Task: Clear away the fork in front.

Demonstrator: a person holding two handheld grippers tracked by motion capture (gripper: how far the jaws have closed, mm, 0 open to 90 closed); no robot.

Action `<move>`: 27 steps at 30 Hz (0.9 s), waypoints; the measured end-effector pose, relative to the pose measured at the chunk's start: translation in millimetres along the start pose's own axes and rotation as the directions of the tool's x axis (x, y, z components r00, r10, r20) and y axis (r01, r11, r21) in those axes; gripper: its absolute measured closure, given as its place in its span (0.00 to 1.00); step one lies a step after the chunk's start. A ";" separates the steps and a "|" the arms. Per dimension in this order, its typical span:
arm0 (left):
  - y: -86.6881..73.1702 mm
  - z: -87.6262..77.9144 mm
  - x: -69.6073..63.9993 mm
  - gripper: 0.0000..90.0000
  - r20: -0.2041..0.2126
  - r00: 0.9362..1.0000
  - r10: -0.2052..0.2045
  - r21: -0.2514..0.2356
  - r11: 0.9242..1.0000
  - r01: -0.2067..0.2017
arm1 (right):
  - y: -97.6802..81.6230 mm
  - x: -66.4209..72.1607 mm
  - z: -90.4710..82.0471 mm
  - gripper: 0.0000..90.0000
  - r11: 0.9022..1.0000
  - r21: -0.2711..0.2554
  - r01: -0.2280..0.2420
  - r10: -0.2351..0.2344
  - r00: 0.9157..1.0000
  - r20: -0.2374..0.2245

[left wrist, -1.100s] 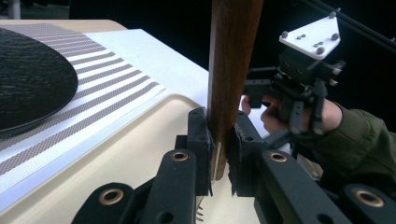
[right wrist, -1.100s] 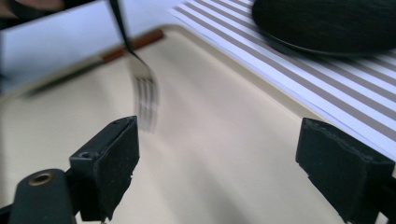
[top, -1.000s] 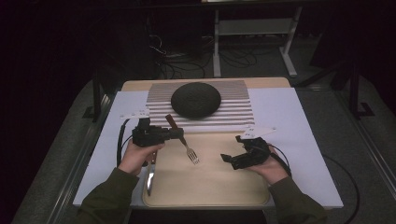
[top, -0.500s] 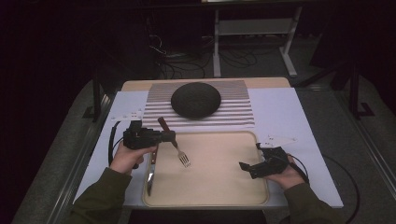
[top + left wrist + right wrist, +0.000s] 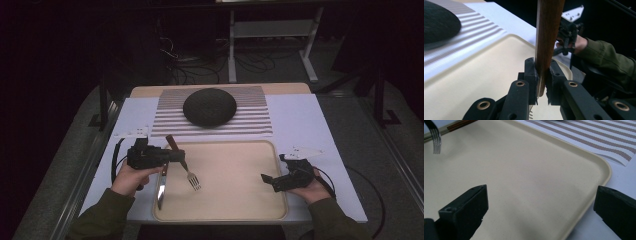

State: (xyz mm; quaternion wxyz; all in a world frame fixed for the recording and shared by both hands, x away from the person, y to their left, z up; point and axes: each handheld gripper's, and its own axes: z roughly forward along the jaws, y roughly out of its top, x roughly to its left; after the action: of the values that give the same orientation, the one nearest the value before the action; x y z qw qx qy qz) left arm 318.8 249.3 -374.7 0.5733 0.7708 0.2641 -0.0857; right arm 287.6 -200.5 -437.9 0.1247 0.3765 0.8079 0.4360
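Fork (image 5: 189, 175) is what I see clamped in the left gripper (image 5: 176, 156) from the high view, held by its brown wooden handle, tines slanting down over the left part of the cream tray (image 5: 235, 210) (I cannot tell whether the tines touch the tray). A knife (image 5: 161, 189) lies just beside it along the tray's left edge. The right gripper (image 5: 272, 172) hangs over the tray's right edge, its jaws spread wide with nothing between them; they have just been opening. Behind the tray, a dark round dome (image 5: 209, 106) sits on a striped mat (image 5: 260, 120). In the left gripper view I log the two black jaws pressed tight against the wooden handle (image 5: 548, 37), which rises straight up between them, the tray (image 5: 486, 67) below and the right gripper (image 5: 567, 32) farther off in the person's other hand. In the right gripper view both jaws stand far apart above the bare tray (image 5: 529, 182), near its rounded corner; the fork's tines (image 5: 435, 138) show at the upper left, the striped mat (image 5: 599, 137) beyond the rim.
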 end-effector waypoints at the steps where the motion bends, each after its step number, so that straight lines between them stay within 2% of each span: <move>1: -2.0 0.6 -2.3 0.90 0.005 1.000 -0.001 0.005 1.000 0.001 | 0.0 -0.1 0.0 0.00 1.000 -0.001 0.000 0.000 1.000 0.000; 8: -9.2 6.7 -13.0 0.90 0.050 0.999 -0.011 0.024 1.000 0.010 | 0.0 -1.0 -0.1 0.00 1.000 -0.003 -0.001 0.001 1.000 0.006; 13: -14.9 12.4 -13.2 0.90 0.068 0.997 -0.022 0.040 0.999 0.020 | 0.2 -1.2 -0.2 0.00 1.000 -0.004 -0.002 0.002 1.000 0.009; 21: -19.1 14.7 -6.1 0.90 0.073 0.997 -0.038 0.034 0.999 0.035 | 0.3 -1.6 -0.1 0.00 1.000 -0.006 -0.003 0.003 1.000 0.008; 27: -21.5 15.3 6.6 0.86 0.030 0.999 -0.039 0.035 0.999 0.038 | 0.7 -1.5 0.1 0.00 1.000 -0.004 -0.001 0.001 1.000 0.009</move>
State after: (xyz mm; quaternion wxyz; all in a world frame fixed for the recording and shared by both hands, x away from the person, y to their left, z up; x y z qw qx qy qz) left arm 316.1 241.5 -400.6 0.5620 0.7740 0.2688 -0.1130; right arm 289.0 -201.3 -437.6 0.1290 0.3785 0.8063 0.4358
